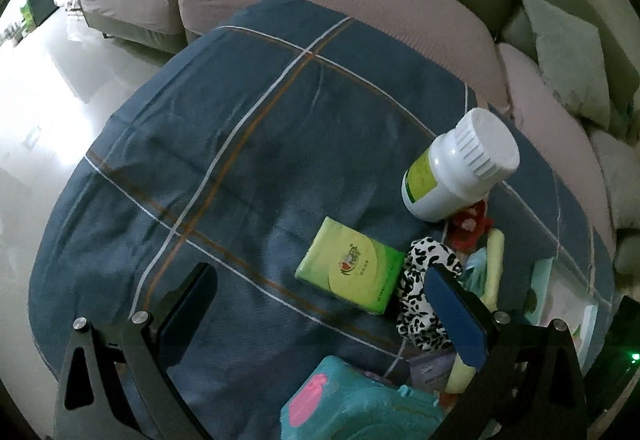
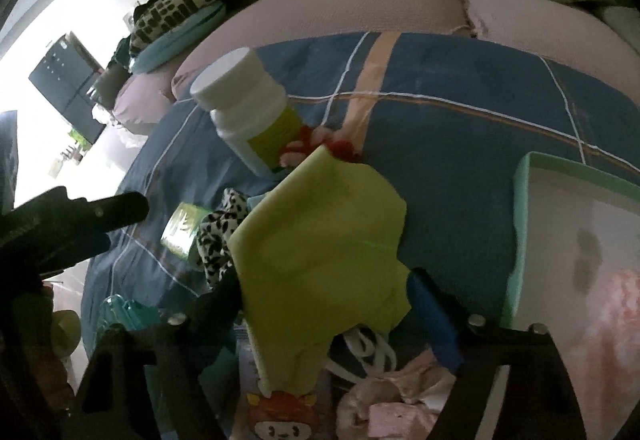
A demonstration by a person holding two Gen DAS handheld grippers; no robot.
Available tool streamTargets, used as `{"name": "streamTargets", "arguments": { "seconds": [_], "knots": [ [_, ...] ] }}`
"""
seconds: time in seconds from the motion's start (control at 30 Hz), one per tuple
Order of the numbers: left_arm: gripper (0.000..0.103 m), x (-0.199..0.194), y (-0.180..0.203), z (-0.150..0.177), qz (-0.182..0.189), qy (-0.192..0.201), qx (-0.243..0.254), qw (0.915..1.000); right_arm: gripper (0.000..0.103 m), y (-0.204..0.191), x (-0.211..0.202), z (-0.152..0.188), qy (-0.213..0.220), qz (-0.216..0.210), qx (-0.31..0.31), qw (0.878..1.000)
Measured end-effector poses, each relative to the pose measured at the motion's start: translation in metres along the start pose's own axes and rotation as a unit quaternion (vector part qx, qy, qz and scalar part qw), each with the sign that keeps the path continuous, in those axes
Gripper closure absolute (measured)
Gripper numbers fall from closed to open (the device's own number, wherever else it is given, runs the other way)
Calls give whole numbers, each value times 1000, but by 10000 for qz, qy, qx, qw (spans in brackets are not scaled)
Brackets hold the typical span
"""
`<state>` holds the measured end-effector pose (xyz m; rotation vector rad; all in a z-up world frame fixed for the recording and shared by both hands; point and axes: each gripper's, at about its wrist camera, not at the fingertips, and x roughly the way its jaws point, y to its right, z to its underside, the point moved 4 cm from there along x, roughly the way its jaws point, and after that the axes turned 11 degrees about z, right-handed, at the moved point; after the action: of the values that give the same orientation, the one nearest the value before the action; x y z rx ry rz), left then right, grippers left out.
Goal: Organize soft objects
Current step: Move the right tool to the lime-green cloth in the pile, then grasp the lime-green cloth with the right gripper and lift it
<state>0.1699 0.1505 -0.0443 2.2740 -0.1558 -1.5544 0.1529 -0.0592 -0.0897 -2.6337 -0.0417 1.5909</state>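
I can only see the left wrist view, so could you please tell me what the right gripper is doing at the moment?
Observer: The right gripper is closed on a yellow-green cloth, held over the blue blanket.
Operator: Thank you. What is in the mint-rimmed box at my far right?
Observer: The mint-rimmed box has a white floor with something pink, apparently fabric, lying in it.
Operator: Is anything beneath the cloth?
Observer: Below it lie a pale pink garment and a packet with a red cartoon face.

bare blue cloth (image 1: 248, 168) left of bottle (image 1: 456, 168)
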Motion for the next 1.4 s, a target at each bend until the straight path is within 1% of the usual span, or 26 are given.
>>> {"name": "streamTargets", "arguments": {
  "seconds": [0.03, 0.1, 0.17, 0.23, 0.27, 0.33, 0.4, 0.47, 0.53, 0.6, 0.67, 0.7, 0.73, 0.87, 0.97, 1.0, 1.03, 1.07, 1.1, 1.2, 1.27, 1.4],
  "knots": [
    [0, 2, 1, -1, -46, -67, 73, 9999, 21, 1, 0, 0, -1, 19, 4, 10000],
    [0, 8, 3, 0, -97, -202, 178, 9996, 31, 2, 0, -1, -28, 10, 4, 10000],
    [0, 16, 5, -2, -66, -383, 302, 9988, 38, 1, 1, -1, -47, -11, -33, 10000],
    [0, 23, 6, -4, 62, -577, 405, 9975, 45, -2, 1, 1, -62, -64, -90, 9999],
    [0, 26, 5, -5, 131, -644, 403, 9970, 50, -3, 1, 1, -70, -100, -97, 9999],
    [0, 32, 4, -9, 312, -765, 341, 9960, 55, -3, 0, 1, -72, -141, -91, 9998],
    [0, 37, 5, -12, 407, -884, 344, 9947, 62, -3, -2, 1, -51, -208, -94, 9997],
    [0, 43, 7, -14, 399, -1001, 430, 9932, 69, -2, -4, 2, -30, -289, -75, 9995],
    [0, 50, 8, -15, 305, -1124, 521, 9918, 72, 1, -5, 3, -30, -356, -38, 9994],
    [0, 57, 6, -16, 229, -1222, 529, 9908, 85, 5, -7, 4, -23, -392, 8, 9992],
    [0, 62, 7, -17, 219, -1295, 515, 9900, 88, 6, -7, 5, -28, -408, 34, 9992],
    [0, 65, 6, -17, 177, -1329, 541, 9895, 92, 7, -8, 5, -28, -403, 42, 9992],
    [0, 68, 6, -17, 139, -1354, 562, 9891, 94, 8, -8, 6, -30, -404, 51, 9992],
    [1, 79, 6, -18, 97, -1426, 505, 9884, 97, 11, -9, 6, -40, -395, 68, 9992],
    [1, 79, 7, -15, 62, -1467, 557, 9876, 97, 14, -10, 8, -66, -391, 95, 9992],
    [4, 80, 8, -15, 39, -1490, 596, 9870, 97, 16, -9, 8, -75, -393, 91, 9992],
    [13, 81, 8, -15, 20, -1524, 620, 9864, 97, 16, -9, 8, -81, -383, 97, 9992],
    [18, 79, 7, -14, 33, -1576, 619, 9856, 97, 17, -9, 8, -87, -374, 109, 9992],
    [25, 81, 7, -14, 43, -1656, 609, 9843, 97, 18, -9, 8, -94, -371, 125, 9992],
    [28, 89, 9, -12, -65, -1759, 661, 9822, 97, 21, -10, 8, -101, -372, 164, 9991],
    [34, 90, 8, -12, -63, -1736, 638, 9827, 97, 22, -10, 8, -99, -380, 176, 9991],
    [34, 87, 5, -15, 57, -1661, 490, 9849, 97, 25, -11, 8, -102, -412, 215, 9989]
  ]
}}
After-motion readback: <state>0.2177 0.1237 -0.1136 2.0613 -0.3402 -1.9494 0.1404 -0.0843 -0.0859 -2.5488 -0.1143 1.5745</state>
